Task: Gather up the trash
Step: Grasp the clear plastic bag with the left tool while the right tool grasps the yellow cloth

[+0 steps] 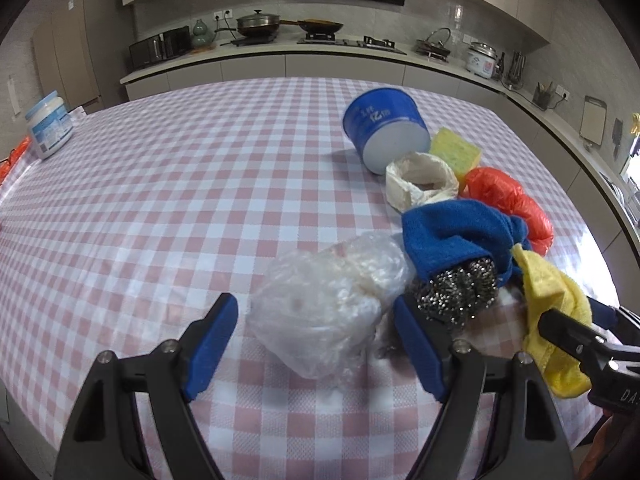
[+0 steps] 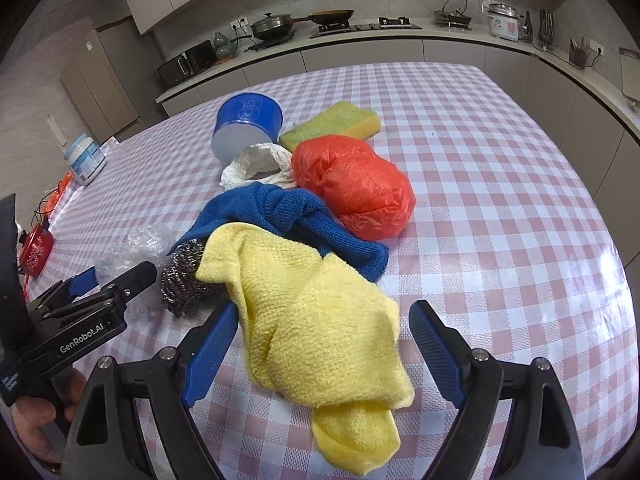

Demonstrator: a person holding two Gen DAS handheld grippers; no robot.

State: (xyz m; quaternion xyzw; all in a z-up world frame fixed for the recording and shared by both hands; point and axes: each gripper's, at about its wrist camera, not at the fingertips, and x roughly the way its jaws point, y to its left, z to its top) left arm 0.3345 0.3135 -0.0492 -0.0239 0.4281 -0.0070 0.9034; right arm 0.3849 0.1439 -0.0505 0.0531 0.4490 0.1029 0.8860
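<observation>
On the checked surface (image 1: 160, 200), in the left wrist view, a clear plastic bag (image 1: 324, 312) is seen between the wide, released jaws of the left gripper (image 1: 316, 344). A steel scrubber (image 1: 456, 284) is tucked under a blue cloth (image 1: 452, 236) beside it. From the right wrist view, a yellow cloth (image 2: 320, 328) is seen between the released jaws of the right gripper (image 2: 324, 344). An orange bag (image 2: 356, 184) is behind it.

Two cloths (image 2: 320, 320), three crumpled bags (image 2: 356, 188).
</observation>
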